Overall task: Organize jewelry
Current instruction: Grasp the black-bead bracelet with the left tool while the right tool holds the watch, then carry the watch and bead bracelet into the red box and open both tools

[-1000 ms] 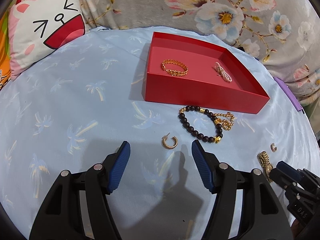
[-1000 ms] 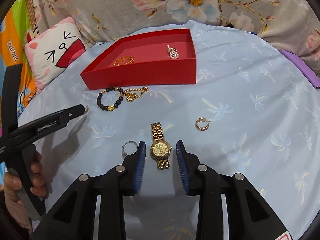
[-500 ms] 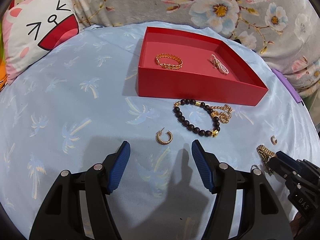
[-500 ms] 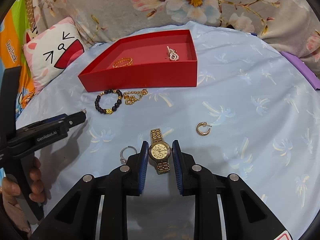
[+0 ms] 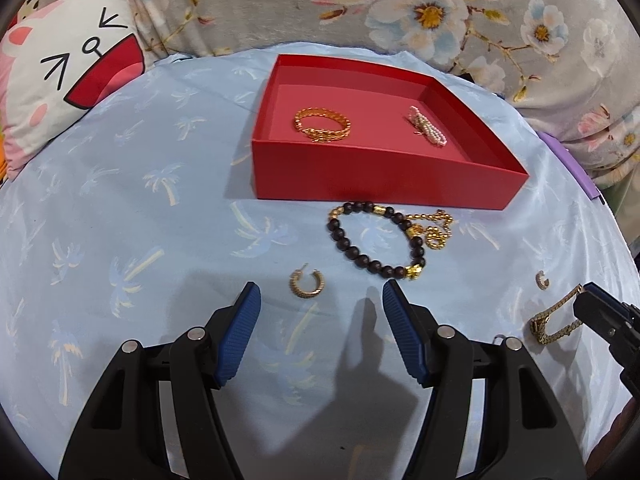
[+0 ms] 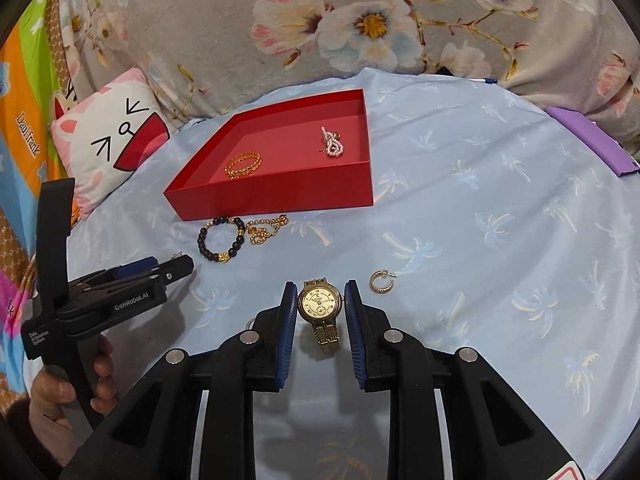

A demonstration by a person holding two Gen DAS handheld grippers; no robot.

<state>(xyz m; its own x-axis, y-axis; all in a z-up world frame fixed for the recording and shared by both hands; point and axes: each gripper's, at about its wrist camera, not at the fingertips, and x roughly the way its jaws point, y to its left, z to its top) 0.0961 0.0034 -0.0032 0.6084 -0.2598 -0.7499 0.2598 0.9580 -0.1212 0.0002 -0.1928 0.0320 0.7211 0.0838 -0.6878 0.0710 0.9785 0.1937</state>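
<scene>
While clamped by right gripper (image 6: 320, 312) at lower centre, gold watch (image 6: 320, 306) dangling; hoop earring (image 6: 382, 281) just right, beaded bracelet (image 6: 221, 239) and red tray (image 6: 276, 194) above. Left gripper (image 5: 320, 308) agape, empty.

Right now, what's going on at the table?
A person is sorting jewelry into the red box. The right gripper is shut on a gold watch. The left gripper is open over a gold hoop earring. A gold bracelet and pearl piece are already boxed.
</scene>
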